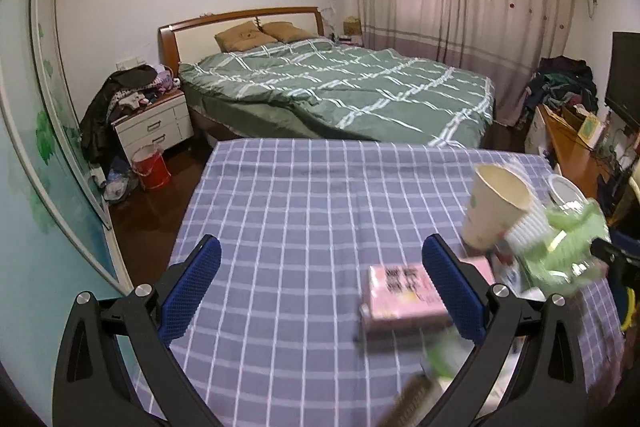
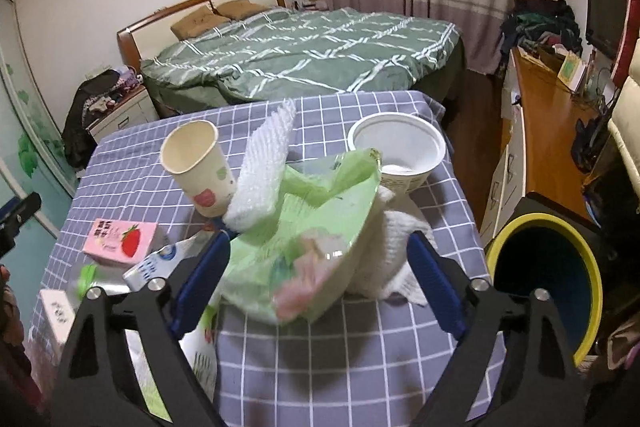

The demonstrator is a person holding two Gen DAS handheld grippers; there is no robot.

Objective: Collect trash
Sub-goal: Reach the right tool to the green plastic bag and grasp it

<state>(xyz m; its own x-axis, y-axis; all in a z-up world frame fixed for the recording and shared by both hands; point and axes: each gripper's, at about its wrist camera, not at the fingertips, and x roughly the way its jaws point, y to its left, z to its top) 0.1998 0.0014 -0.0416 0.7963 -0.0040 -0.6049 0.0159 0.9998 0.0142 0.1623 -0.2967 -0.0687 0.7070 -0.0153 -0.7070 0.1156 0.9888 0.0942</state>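
Both tongs stand spread wide over the checked tablecloth (image 2: pixel 320 367); the right gripper (image 2: pixel 320 279) straddles a green plastic bag (image 2: pixel 316 223) without pinching it, beside a paper cup (image 2: pixel 198 167) and white tub (image 2: pixel 396 147); the left gripper (image 1: pixel 320 291) is near a pink carton (image 1: pixel 400 295); a yellow-rimmed bin (image 2: pixel 548 283) sits right.

The pink carton (image 2: pixel 120 241) on the bench (image 2: pixel 320 359) bears dark Chinese characters beside a strawberry picture, too small to read. In the left wrist view the same carton (image 1: pixel 404 297) is blurred. No other print is legible.
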